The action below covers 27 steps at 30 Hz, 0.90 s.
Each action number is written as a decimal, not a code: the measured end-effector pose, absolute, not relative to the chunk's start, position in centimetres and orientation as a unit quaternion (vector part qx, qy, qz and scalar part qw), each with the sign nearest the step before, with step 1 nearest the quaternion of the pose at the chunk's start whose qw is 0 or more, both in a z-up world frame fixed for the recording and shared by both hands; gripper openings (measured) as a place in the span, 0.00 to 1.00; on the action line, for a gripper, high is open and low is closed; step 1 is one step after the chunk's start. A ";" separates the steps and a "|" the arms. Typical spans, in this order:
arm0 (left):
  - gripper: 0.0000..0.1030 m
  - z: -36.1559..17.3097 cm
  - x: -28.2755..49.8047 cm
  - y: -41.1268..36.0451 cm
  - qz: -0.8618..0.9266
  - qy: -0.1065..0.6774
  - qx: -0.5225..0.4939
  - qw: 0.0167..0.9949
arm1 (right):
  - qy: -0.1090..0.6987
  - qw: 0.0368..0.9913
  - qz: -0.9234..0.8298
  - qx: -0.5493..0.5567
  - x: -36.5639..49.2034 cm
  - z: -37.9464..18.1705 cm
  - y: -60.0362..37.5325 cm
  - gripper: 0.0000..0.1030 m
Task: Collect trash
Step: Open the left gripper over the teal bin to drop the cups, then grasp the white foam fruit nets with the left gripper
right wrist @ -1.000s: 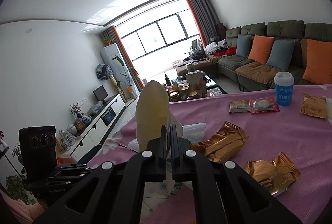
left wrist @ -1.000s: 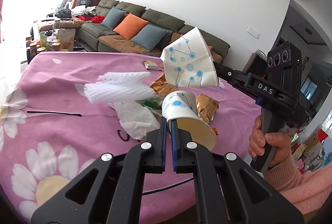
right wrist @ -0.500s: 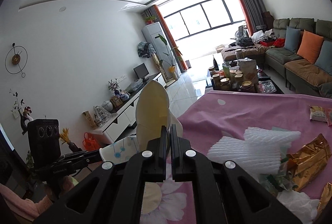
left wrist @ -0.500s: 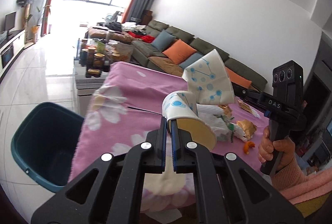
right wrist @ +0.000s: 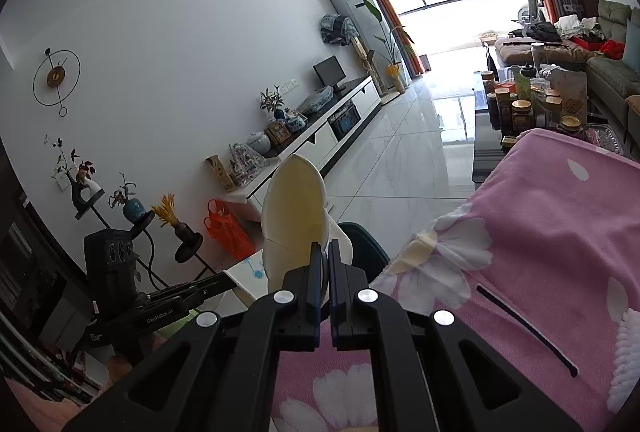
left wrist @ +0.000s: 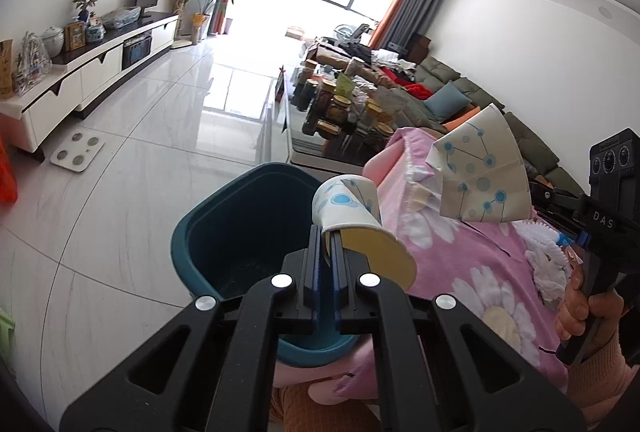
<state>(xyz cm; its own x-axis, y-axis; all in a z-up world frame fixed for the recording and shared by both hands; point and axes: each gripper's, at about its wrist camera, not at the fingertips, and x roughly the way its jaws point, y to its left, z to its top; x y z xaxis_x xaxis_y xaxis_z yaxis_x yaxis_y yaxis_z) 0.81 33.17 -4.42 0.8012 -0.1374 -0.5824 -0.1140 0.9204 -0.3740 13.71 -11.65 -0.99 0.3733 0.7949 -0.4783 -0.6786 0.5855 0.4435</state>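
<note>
Both grippers carry trash toward the dark teal plastic waste bin on the white tile floor, just beside the table edge. L gripper is clamped on the rim of a white paper cup with blue dots, and in its view the cup hangs over the bin's near rim. R gripper is clamped on a flattened white paper cup with blue dot-and-line print, which sits above the pink flower-print tablecloth, beside the bin, not over it yet.

Risks, as I judge: releasing the R cup now would likely land it on the cloth or floor, since it's short of the bin mouth. The L cup is pinched by a thin rim only, so a quick swing could slip it out early. W/ both tools near each other by the bin, they could bump.

Around the bin: glass coffee table w/ brown jars stands behind it, well apart. The table corner w/ hanging cloth crowds the bin's side. White foam net and crumpled tissue lie on the table further from the bin, not yet collected.
</note>
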 end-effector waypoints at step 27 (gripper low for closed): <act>0.41 -7.9 6.3 30.0 0.015 0.351 -0.172 0.920 | 0.423 0.802 0.418 0.051 15.1 -5.6 -7.5 0.32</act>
